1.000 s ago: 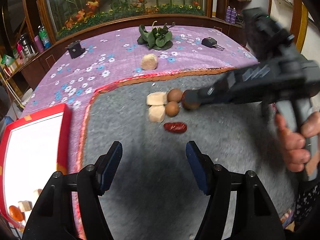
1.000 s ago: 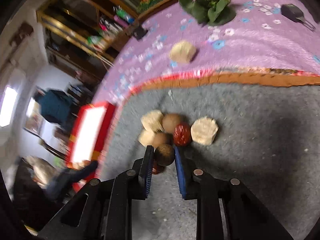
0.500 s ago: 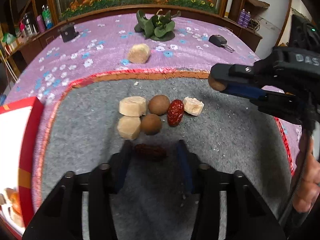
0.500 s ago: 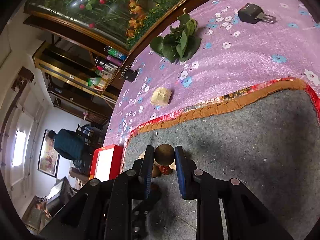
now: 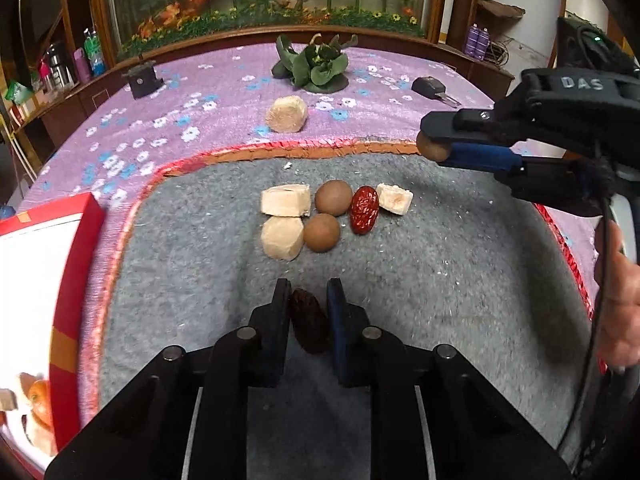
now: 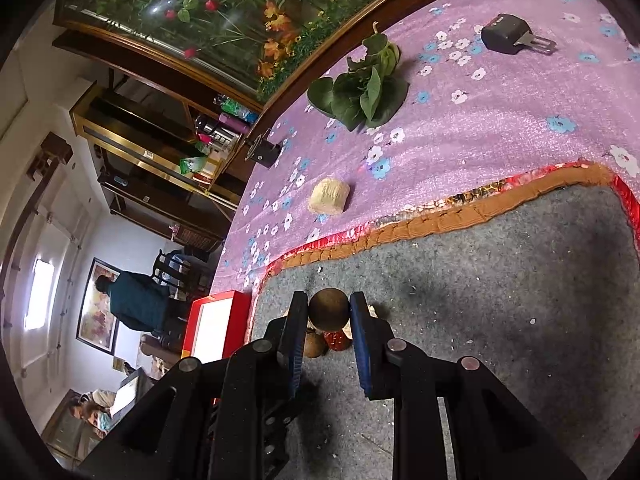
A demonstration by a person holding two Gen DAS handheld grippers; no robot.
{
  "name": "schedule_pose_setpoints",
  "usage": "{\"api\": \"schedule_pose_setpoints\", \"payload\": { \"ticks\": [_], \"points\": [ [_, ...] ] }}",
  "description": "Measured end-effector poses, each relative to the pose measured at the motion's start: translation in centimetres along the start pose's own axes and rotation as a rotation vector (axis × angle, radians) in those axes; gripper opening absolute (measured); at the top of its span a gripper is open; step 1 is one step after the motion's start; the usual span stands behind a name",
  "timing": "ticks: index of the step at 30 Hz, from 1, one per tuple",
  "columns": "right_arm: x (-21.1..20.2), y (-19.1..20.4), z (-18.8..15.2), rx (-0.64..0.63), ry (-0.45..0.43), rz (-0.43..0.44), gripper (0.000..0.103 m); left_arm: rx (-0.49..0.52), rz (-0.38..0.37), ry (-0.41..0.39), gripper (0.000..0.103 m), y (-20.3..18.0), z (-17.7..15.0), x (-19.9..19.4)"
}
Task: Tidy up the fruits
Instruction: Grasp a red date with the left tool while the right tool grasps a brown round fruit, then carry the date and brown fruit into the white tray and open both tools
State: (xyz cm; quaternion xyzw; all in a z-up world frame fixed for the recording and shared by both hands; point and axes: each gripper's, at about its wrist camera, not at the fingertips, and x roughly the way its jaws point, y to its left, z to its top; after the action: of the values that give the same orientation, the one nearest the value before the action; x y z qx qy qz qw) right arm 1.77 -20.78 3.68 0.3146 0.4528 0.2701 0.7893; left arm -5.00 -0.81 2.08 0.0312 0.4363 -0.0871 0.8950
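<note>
At the far left edge lies a red box (image 5: 76, 280) with a white inside. On the grey mat (image 5: 420, 300), the left gripper (image 5: 308, 300) has just closed its jaws onto a dark date (image 5: 308, 322), pads pressing both sides. Just beyond sits a cluster: two pale cubes (image 5: 285, 200), two brown round fruits (image 5: 333, 197), a red date (image 5: 364, 209) (wrinkled, glossy) and a pale piece (image 5: 394, 199). To the right, raised above the mat, the right gripper (image 6: 329, 307) clamps a brown round fruit (image 6: 329, 307).
</note>
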Motion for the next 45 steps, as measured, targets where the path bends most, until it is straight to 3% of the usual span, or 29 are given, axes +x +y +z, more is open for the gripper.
{"api": "schedule_pose_setpoints", "payload": {
  "ticks": [11, 19, 24, 36, 41, 45],
  "points": [
    [0.3, 1.4, -0.6, -0.065, -0.022, 0.004, 0.022, -0.010, 0.044, -0.072, 0.015, 1.9, -1.2, -4.3],
    [0.2, 2.6, -1.1, -0.138, -0.065, 0.015, 0.022, -0.071, 0.072, -0.192, 0.015, 5.1, -1.4, -8.9],
    [1.2, 3.2, -1.7, -0.133, -0.050, 0.115, 0.022, -0.132, 0.113, -0.252, 0.015, 8.6, -2.4, -11.5],
    [10.6, 16.4, -7.3, -0.290, 0.169, 0.223, 0.021, -0.267, 0.288, -0.334, 0.015, 17.2, -4.7, -13.7],
    [15.4, 20.7, -11.3, -0.379, 0.262, 0.195, 0.021, -0.295, 0.377, -0.327, 0.016, 19.8, -6.0, -13.3],
    [18.0, 22.1, -13.6, -0.422, 0.317, 0.162, 0.021, -0.336, 0.397, -0.293, 0.016, 21.8, -7.1, -12.4]
  ]
}}
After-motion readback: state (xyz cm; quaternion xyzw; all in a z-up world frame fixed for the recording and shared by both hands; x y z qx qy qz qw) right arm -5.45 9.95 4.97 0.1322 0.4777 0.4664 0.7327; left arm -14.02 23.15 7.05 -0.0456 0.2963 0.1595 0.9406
